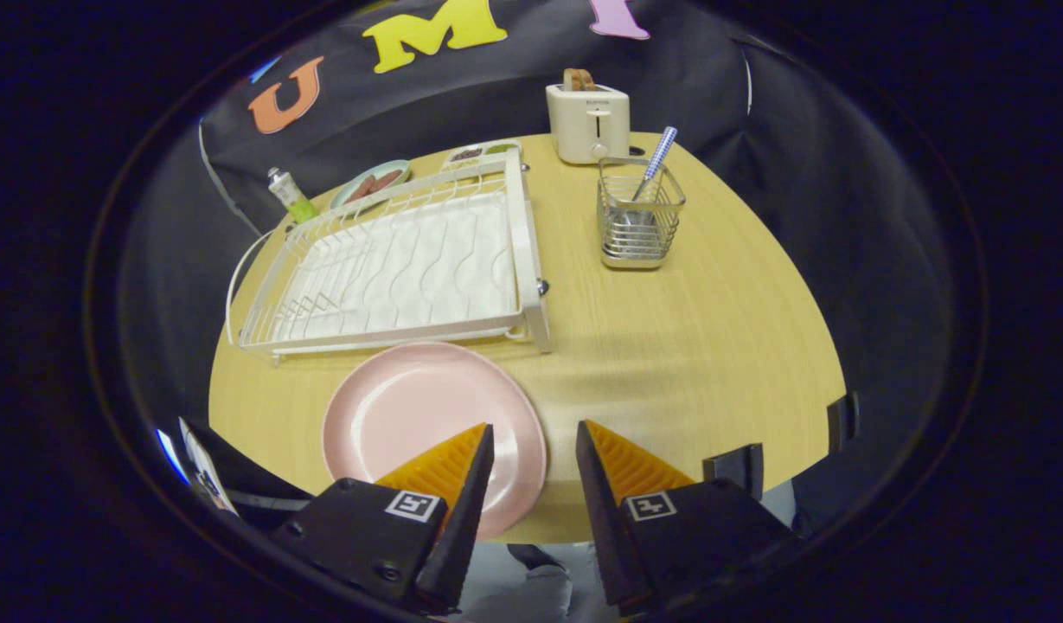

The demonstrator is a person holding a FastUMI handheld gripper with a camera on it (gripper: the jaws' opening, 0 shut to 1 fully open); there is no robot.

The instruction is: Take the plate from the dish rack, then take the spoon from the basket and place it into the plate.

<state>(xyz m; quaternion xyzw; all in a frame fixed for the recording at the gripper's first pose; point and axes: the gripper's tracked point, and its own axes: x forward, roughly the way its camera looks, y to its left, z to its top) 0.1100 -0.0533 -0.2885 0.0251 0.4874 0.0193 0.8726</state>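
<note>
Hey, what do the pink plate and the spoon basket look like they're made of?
Plate: probably plastic or melamine, smooth with a soft, dull sheen. Basket: metal wire, shiny silver, see-through grid. The hand-held gripper is open above the plate's edge.

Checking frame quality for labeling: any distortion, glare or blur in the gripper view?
Gripper view: strong fisheye bends the round wooden table edge and the white wire dish rack; soft sheen on the pink round plate, no harsh glare; open tongs and wire basket with its spoon look sharp.

Table: round light-wood tabletop (721,346), mid-frame, evenly lit.
Wall: black cloth booth wall (496,95), hanging across the upper frame behind the table.
Floor: grey patch, bottom centre.
</note>
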